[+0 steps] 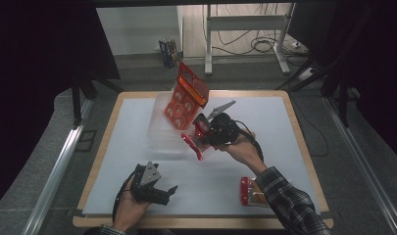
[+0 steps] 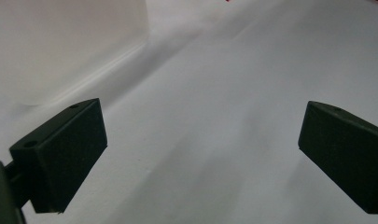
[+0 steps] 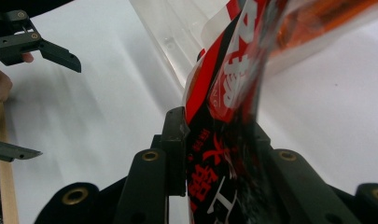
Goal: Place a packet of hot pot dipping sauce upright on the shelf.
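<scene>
My right gripper (image 1: 200, 134) is shut on a red and black snack packet (image 1: 193, 146) just right of a clear plastic bin (image 1: 159, 129) near the table's middle. In the right gripper view the packet (image 3: 228, 84) rises from between the closed jaws (image 3: 219, 135), with the bin's wall (image 3: 177, 32) beyond it. A tall orange-red package (image 1: 186, 95) stands tilted in the bin. My left gripper (image 1: 164, 188) rests low near the front left edge, open. Its jaws (image 2: 200, 149) stand wide apart over bare white table.
Another red packet (image 1: 250, 192) lies at the front right beside the right sleeve. The white table top (image 1: 284, 127) has a wooden rim. Desk legs and cables stand on the floor beyond the far edge.
</scene>
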`<state>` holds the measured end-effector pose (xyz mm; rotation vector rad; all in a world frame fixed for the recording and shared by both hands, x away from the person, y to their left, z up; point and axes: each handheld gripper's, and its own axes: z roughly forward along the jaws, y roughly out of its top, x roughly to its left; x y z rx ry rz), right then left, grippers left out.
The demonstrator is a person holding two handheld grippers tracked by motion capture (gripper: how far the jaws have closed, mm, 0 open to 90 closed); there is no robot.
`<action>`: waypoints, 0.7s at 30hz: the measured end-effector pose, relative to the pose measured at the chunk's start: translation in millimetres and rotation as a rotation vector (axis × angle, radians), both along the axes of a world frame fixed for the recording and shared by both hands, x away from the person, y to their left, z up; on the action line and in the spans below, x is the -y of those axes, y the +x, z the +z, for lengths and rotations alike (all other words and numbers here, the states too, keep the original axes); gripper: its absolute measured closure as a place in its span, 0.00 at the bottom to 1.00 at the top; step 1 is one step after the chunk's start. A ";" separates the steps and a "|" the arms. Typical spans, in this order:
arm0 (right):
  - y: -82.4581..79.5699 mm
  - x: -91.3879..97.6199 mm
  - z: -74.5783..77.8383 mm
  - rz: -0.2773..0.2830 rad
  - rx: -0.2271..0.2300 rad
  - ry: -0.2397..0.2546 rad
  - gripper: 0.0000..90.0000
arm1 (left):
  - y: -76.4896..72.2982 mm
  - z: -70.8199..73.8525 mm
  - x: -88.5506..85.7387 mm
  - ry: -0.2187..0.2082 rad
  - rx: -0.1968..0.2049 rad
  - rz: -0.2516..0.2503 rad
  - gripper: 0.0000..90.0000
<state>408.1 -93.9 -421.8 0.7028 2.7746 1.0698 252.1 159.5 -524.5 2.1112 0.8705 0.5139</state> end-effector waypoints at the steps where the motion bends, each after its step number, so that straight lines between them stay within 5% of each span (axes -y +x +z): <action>1: 0.5 -2.8 0.4 0.005 -0.002 -0.004 0.76 | 0.0 0.1 -0.1 -0.001 0.000 0.000 0.01; 21: 17.3 -49.3 5.9 0.068 0.054 -0.055 0.77 | -0.3 -0.1 -0.8 0.006 -0.001 0.004 0.01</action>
